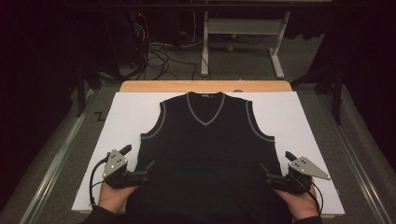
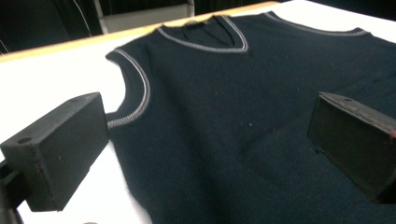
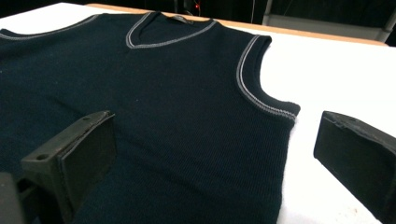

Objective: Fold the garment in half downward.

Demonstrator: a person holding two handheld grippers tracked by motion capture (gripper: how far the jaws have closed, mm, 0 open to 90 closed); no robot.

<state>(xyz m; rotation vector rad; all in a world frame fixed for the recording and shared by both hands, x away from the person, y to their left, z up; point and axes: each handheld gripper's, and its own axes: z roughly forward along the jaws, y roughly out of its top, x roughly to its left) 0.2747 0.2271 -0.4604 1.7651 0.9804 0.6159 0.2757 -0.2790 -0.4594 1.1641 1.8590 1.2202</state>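
While both tools gape, the vest lies flat between them.

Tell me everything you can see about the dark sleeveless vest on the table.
The vest is dark navy, fine knit, with grey trim round its V-neck and armholes and a small label inside the collar. It lies flat, front up, neck away from the person, on the white sheet. An open gripper straddles each side edge near the hem; contact is unclear.

Light: dim room, bright flat white table sheet.
Focus: near black jaws blurred, soft edges.
Shadows: faint.
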